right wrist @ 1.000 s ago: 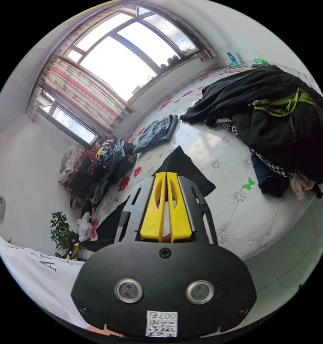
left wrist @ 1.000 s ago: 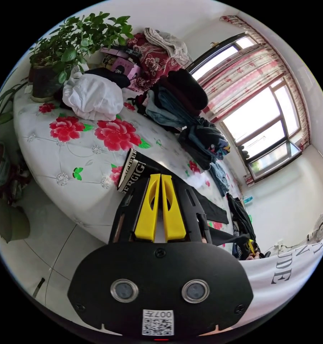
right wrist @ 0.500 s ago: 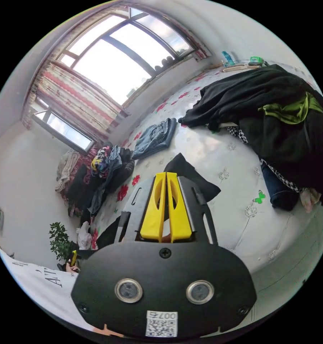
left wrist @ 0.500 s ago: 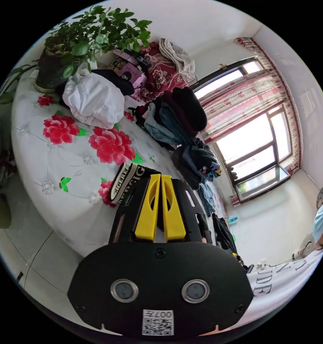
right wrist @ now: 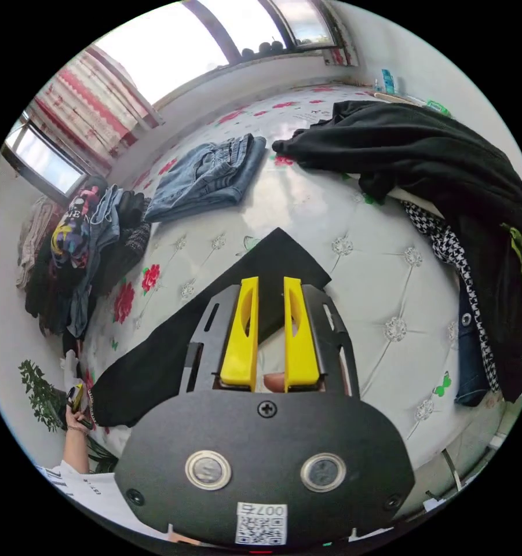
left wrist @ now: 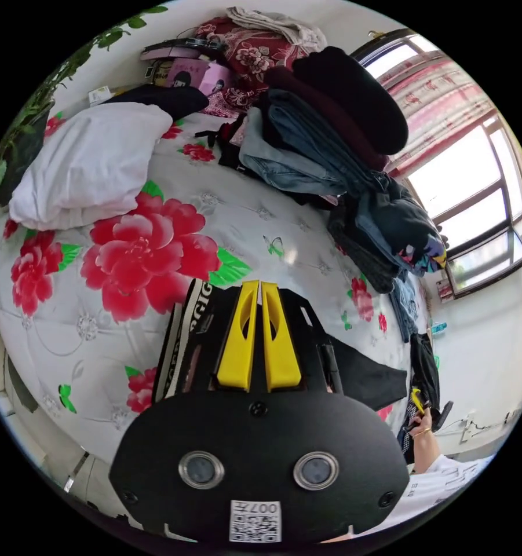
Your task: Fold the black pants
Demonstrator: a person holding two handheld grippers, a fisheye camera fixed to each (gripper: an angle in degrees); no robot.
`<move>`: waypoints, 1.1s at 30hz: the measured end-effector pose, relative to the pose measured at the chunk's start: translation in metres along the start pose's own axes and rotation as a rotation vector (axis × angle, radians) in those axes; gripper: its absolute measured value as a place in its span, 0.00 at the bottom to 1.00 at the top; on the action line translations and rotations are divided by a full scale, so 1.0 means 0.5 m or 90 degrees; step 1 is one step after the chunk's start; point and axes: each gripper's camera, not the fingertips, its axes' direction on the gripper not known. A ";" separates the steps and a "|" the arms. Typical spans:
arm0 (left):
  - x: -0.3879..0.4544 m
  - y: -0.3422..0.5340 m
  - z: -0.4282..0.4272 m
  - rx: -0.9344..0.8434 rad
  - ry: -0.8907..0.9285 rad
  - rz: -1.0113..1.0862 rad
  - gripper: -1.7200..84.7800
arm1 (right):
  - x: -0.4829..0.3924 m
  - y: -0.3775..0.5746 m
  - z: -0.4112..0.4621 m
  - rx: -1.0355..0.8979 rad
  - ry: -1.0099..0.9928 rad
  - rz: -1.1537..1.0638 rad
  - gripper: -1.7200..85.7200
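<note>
At the centre of each view, the black pants (right wrist: 156, 353) are clamped at the lettered waistband by the closed left gripper (left wrist: 259, 286), while the right gripper (right wrist: 270, 282) is held slightly parted above the leg hem, gripping nothing.

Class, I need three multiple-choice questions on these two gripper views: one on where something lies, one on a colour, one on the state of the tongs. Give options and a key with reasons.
1. Where do the folded blue jeans lie?
A. on the bed, beyond the black pants
B. on the floor
C. on the windowsill

2. What colour are the big flowers printed on the bed cover?
A. blue
B. red
C. yellow

3. How do the right tongs stand?
A. jaws apart
B. clamped on the jeans
C. shut on a plant

Key: 1 A, the jeans rest on the cover past the black pants. 2 B, the petals are red. 3 A, a gap shows between the yellow jaws.
</note>
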 end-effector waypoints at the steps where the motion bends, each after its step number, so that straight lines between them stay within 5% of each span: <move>1: -0.003 0.008 -0.006 0.003 -0.001 0.004 0.01 | 0.012 0.005 -0.001 0.003 -0.008 0.013 0.07; 14: -0.190 0.164 -0.038 0.040 0.019 -0.282 0.11 | 0.180 0.041 0.108 0.046 -0.264 0.299 0.04; 16: -0.207 0.167 -0.024 0.035 0.041 -0.305 0.13 | 0.144 0.025 0.101 0.062 -0.319 0.260 0.03; 20: -0.221 0.152 0.020 0.035 0.088 -0.304 0.15 | -0.108 0.008 0.026 0.028 -0.347 -0.087 0.02; 26: -0.229 0.137 0.098 0.040 0.080 -0.303 0.13 | -0.476 0.243 0.044 -0.113 -0.412 -0.476 0.03; 30: -0.251 0.155 0.140 0.061 0.124 -0.369 0.04 | -0.567 0.399 0.175 -0.316 -0.365 -0.532 0.05; 33: -0.219 0.162 0.140 0.111 0.169 -0.321 0.02 | -0.554 0.431 0.183 -0.327 -0.347 -0.536 0.06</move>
